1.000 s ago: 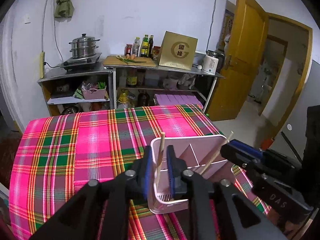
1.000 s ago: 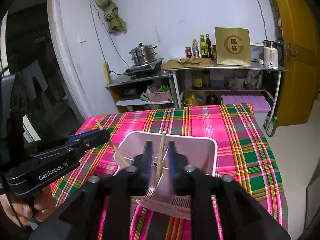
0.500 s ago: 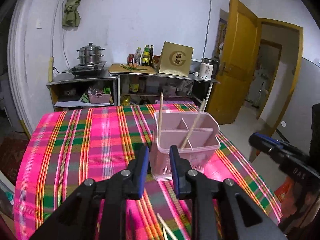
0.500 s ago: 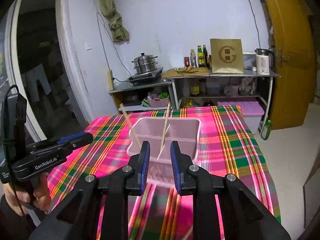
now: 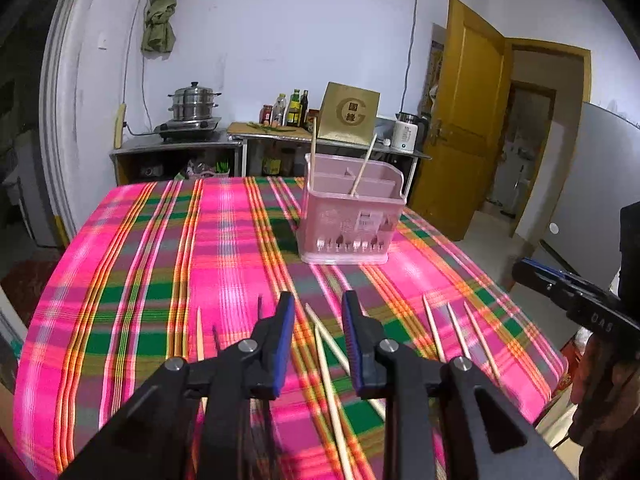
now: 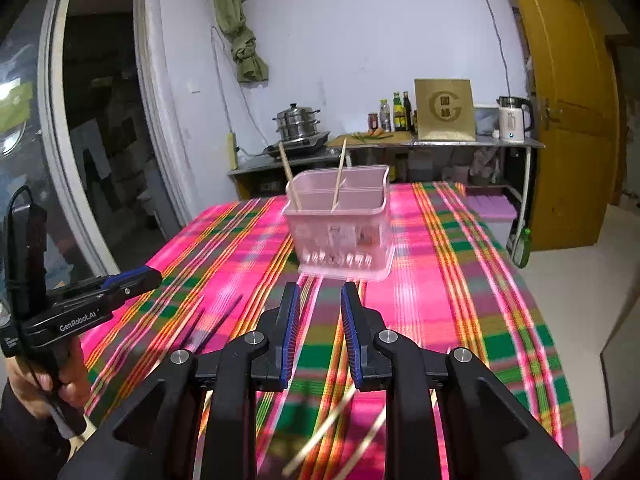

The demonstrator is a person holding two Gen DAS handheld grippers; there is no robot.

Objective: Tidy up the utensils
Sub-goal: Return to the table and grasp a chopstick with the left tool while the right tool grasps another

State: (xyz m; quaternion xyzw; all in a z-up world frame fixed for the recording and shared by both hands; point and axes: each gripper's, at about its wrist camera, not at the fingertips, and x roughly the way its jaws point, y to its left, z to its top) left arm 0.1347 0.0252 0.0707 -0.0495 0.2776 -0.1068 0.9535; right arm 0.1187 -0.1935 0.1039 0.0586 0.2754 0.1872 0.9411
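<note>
Left wrist: chopsticks lie beneath parted, empty fingers.

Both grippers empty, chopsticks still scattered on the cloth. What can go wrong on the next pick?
1. Two light chopsticks cross just ahead of the left gripper, whose jaws are opening with nothing between them; a grab there may take both or flick one away.
2. The three chopsticks lie near the table edge by the right gripper; a nudge might roll one off.
3. The pink caddy looks light; a chopstick jabbed at its rim may shove it.
</note>
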